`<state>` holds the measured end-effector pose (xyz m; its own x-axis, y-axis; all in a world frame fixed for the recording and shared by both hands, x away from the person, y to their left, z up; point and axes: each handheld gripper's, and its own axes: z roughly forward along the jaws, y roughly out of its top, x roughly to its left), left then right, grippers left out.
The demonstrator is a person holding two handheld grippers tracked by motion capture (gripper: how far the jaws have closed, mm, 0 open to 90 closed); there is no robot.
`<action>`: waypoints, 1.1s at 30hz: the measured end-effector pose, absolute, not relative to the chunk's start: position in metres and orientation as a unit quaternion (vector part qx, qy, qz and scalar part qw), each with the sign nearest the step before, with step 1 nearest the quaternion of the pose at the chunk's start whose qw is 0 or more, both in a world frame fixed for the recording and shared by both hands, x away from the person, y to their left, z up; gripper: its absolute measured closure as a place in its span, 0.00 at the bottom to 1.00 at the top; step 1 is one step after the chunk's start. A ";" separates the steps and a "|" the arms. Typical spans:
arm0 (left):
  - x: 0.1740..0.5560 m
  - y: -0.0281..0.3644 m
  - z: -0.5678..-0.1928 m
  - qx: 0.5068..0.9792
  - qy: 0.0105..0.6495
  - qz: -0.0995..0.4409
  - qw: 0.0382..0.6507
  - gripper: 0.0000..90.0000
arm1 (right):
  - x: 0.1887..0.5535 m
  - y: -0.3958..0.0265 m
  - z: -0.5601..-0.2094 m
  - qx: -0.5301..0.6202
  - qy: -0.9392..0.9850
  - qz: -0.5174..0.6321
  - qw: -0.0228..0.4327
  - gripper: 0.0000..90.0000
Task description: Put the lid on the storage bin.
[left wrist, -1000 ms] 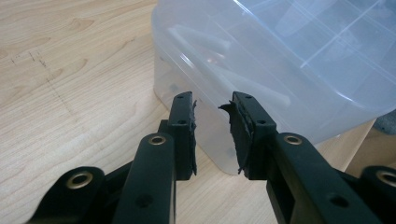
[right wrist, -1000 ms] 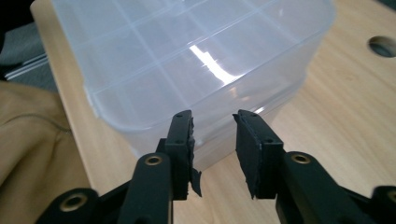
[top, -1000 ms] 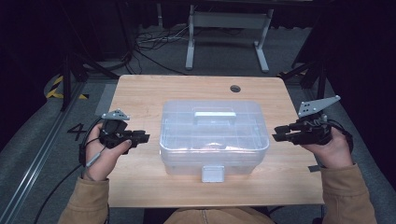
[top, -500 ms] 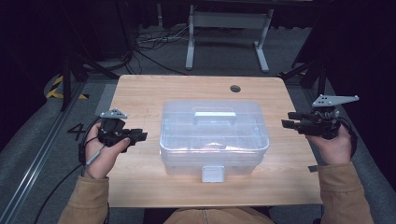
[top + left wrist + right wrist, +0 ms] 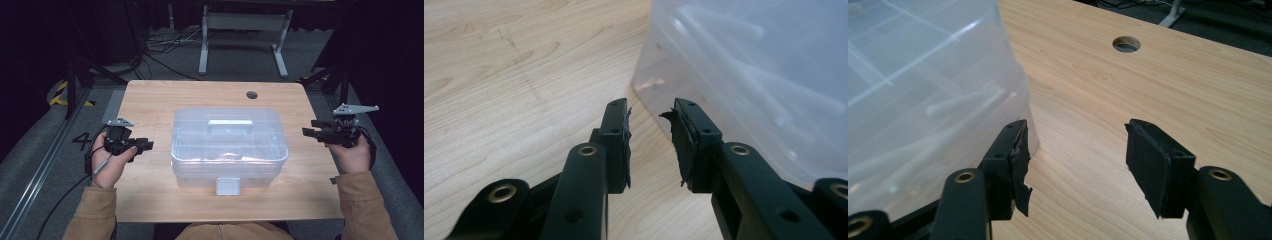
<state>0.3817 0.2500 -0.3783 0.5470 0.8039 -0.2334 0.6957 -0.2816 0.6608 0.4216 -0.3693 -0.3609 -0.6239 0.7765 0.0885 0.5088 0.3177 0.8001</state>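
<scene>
A clear plastic box (image 5: pixel 229 147) with a lid, a moulded handle and a white front latch (image 5: pixel 227 186) sits in the middle of the wooden desk (image 5: pixel 150 100); the left gripper (image 5: pixel 142 145) is held just off the box's left side, its fingers (image 5: pixel 616 142) pointing toward the wall, a narrow gap between them and nothing in it; in the left gripper view the box's rounded corner (image 5: pixel 744 75) lies just ahead and to the right of the tips, not touching; the right gripper (image 5: pixel 312 128) is held farther off, beyond the box's right side near the desk's edge; its fingers (image 5: pixel 1158 162) have just been opening and stand wide with only bare desk between them; in the right gripper view the box wall (image 5: pixel 933 95) lies beside the left-hand finger, apart from it.
</scene>
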 end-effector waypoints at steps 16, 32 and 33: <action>0.397 0.260 -0.408 0.788 0.485 0.082 0.371 0.68 | 0.447 -0.376 -0.405 0.426 0.795 0.406 0.149 0.46; 0.405 0.262 -0.428 0.794 0.474 0.092 0.370 0.66 | 0.460 -0.372 -0.438 0.434 0.807 0.373 0.147 0.45; 0.405 0.261 -0.429 0.794 0.474 0.093 0.369 0.66 | 0.460 -0.371 -0.440 0.432 0.808 0.372 0.148 0.45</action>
